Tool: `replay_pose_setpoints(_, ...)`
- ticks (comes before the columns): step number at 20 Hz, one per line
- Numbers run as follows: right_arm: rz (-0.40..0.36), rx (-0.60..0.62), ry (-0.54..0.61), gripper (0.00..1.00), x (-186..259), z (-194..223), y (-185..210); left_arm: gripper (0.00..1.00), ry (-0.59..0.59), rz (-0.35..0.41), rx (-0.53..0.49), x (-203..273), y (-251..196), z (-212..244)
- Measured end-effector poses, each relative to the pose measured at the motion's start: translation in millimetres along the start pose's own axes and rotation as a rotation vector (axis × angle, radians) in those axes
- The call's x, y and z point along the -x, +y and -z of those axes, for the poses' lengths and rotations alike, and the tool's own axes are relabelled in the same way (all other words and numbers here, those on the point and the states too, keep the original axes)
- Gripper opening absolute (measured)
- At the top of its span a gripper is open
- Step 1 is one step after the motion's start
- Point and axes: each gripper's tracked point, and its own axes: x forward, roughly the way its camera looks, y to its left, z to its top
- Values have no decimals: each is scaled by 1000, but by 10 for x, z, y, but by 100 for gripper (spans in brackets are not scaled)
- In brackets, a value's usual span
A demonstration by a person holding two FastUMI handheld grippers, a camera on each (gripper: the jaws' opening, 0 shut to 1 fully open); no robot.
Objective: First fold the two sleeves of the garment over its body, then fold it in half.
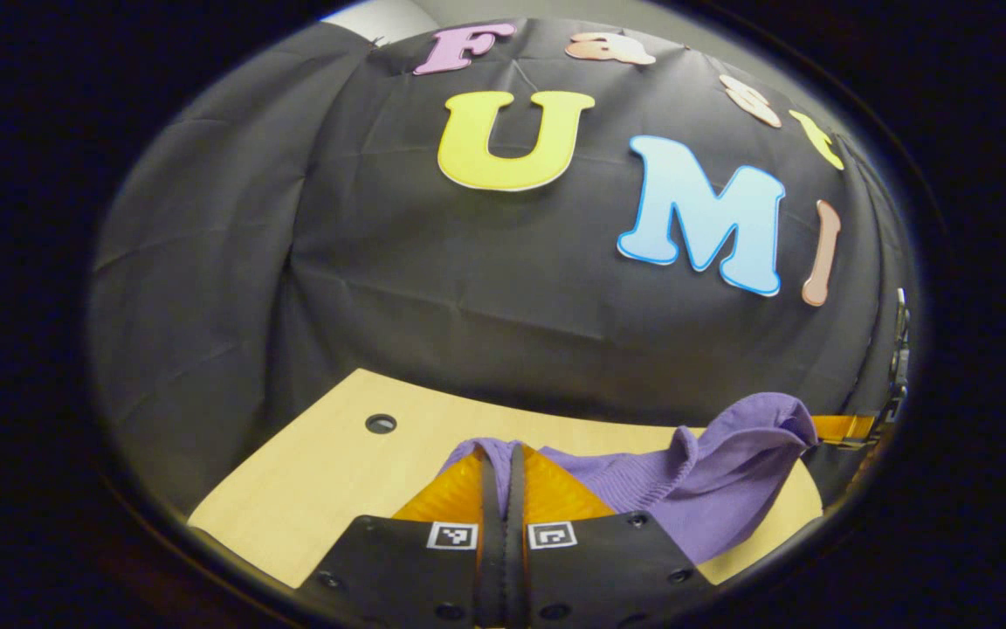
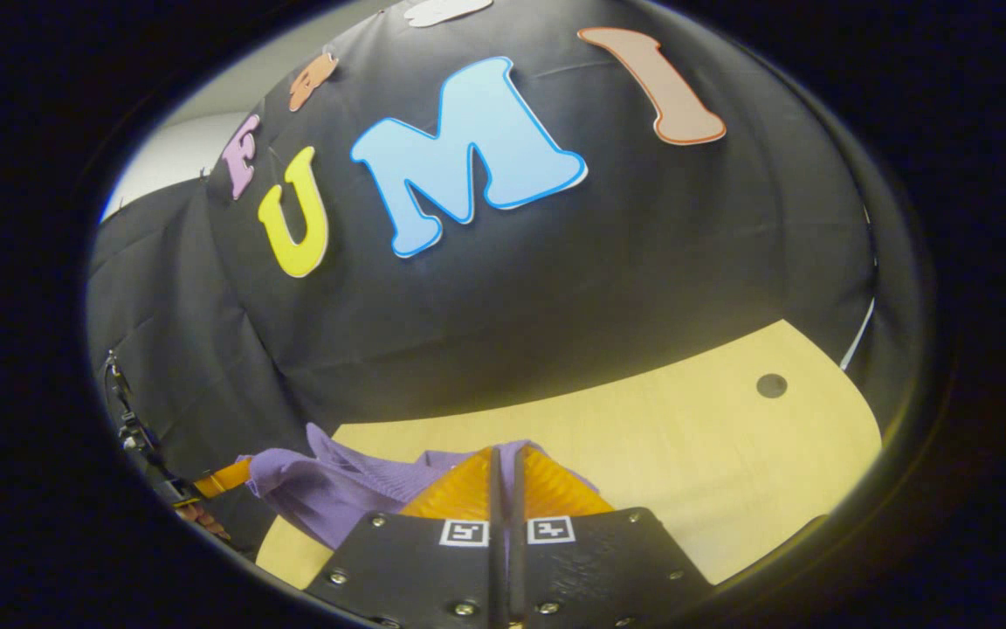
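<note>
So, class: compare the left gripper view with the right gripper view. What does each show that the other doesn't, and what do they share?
Left gripper view alone: the left hand-held gripper, fingers closed on purple cloth, with the garment bunched up to its right and the table's hole at left.

Right gripper view alone: the right hand-held gripper, also closed on the cloth, with the garment bunched to its left and the hole at right.

Shared: the purple garment, the pale wooden table and the black cloth wall.

garment (image 1: 704,476) | purple knit; bunched, lifted off the table; pinched in both claws
</note>
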Motion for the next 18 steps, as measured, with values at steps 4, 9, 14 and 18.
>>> replay_pose_setpoints(4, 34, 28, 37, 1, -446, 202, -171, 7, 17, -36, -82, -447, -55, 207)
replay_pose_setpoints(9, 90, 95, 77, 2, -664, 465, -336, 7, 47, -45, -181, -794, -203, 427)
replay_pose_setpoints(14, 116, 166, 81, 4, -776, 513, -422, 23, 51, -64, -196, -866, -259, 527)
replay_pose_setpoints(18, 125, 216, 107, 6, -748, 586, -426, 32, 51, -44, -202, -899, -353, 544)
